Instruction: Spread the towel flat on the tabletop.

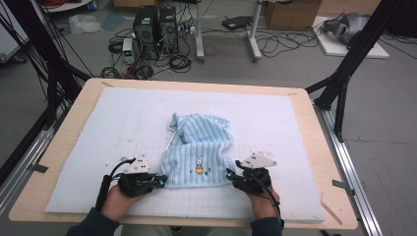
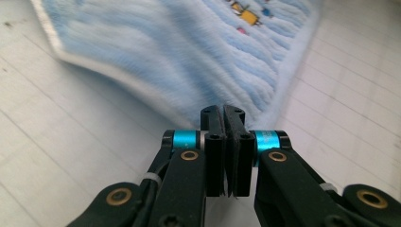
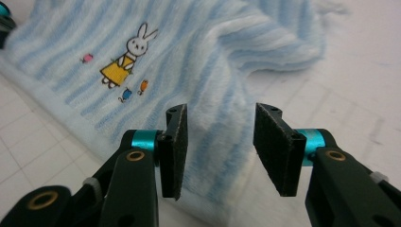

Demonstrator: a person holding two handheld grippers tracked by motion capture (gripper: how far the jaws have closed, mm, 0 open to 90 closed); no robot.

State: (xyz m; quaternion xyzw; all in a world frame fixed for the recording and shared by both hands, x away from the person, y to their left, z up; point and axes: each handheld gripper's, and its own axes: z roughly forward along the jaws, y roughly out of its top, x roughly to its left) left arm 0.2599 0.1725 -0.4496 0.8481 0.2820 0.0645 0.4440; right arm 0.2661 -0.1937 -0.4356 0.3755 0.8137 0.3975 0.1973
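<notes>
The towel [image 1: 199,150] lies rumpled mid-tabletop [image 1: 314,123]. Left tongs [image 2: 225,124] are clamped on its near left corner; right tongs [image 3: 220,142] stand half open, straddling the right corner without gripping. Lifting now would raise one corner only and skew the towel.

- Wooden table [image 1: 319,162] with a white gridded foam mat [image 1: 275,123] over most of its top.
- Two black computer towers [image 1: 156,27] on the floor at 11 o'clock (cables tangled around them).
- Cardboard box [image 1: 292,12] at 1 o'clock.
- Black frame strut [image 1: 354,54] at 2 o'clock.
</notes>
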